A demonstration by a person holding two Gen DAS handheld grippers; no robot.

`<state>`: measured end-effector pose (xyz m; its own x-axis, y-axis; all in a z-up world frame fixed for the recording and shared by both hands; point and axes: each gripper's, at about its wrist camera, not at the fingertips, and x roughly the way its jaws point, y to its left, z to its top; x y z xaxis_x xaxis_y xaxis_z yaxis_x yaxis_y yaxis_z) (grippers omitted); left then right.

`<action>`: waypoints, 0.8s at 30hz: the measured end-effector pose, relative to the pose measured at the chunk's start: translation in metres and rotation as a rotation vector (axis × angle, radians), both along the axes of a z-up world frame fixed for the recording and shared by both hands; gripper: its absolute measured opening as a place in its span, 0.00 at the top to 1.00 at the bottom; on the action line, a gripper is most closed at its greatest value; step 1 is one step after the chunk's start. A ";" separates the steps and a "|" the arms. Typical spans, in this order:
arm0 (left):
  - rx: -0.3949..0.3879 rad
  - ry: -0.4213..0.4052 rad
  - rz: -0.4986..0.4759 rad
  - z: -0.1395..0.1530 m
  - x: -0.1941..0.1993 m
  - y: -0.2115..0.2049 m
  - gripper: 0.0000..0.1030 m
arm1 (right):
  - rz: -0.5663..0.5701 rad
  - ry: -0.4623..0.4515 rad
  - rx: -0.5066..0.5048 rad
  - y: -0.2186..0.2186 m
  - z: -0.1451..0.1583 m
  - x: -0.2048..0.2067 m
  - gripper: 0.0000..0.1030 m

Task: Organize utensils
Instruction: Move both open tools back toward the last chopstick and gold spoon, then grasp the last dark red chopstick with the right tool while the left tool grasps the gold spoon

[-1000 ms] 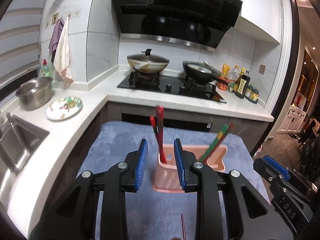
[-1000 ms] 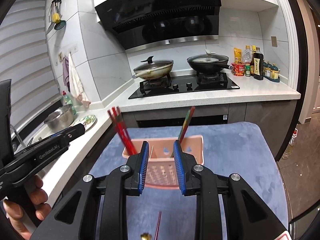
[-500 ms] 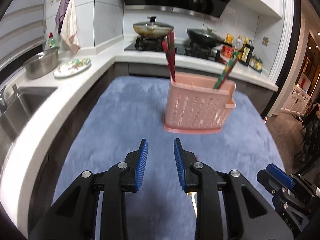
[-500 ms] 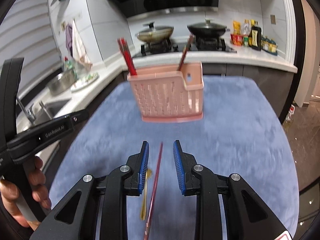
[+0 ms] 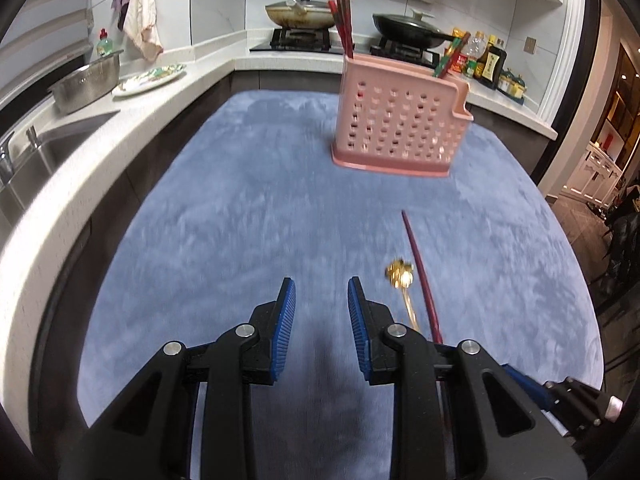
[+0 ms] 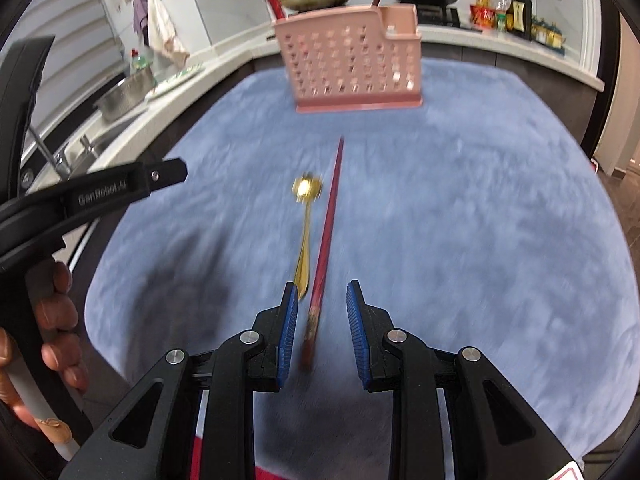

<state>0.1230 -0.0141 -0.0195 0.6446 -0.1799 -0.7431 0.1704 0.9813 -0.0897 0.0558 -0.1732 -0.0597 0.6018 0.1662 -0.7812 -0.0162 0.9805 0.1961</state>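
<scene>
A pink perforated utensil holder (image 5: 400, 128) stands on the blue mat (image 5: 248, 216), with red chopsticks (image 5: 344, 24) in its left part and a red-green pair (image 5: 450, 58) on the right. A single red chopstick (image 6: 326, 236) and a gold spoon (image 6: 305, 232) lie on the mat in front of it. My right gripper (image 6: 322, 310) is open, low over the mat, with the chopstick's near end between its jaws and the spoon handle by its left pad. My left gripper (image 5: 321, 306) is open and empty, just left of the spoon (image 5: 404, 288) and chopstick (image 5: 420, 272).
The holder also shows in the right wrist view (image 6: 352, 64). A white counter (image 5: 132, 112) with a sink (image 5: 40, 152), steel bowl (image 5: 86, 86) and plate (image 5: 150, 76) runs along the left. A stove with two pans (image 5: 300, 16) is behind. The left gripper's body (image 6: 92, 196) shows at left.
Both grippers have drawn back from the holder and dropped low towards the mat. The chopstick and spoon have come into full view, the chopstick now between the right jaws.
</scene>
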 end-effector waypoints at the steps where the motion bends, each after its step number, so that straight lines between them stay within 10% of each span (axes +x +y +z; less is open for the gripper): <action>1: 0.001 0.005 -0.001 -0.002 -0.001 0.000 0.75 | 0.004 0.009 -0.002 0.003 -0.004 -0.002 0.75; 24: 0.021 0.093 -0.033 -0.037 -0.017 -0.010 0.75 | -0.041 0.041 -0.052 0.004 -0.034 -0.003 0.93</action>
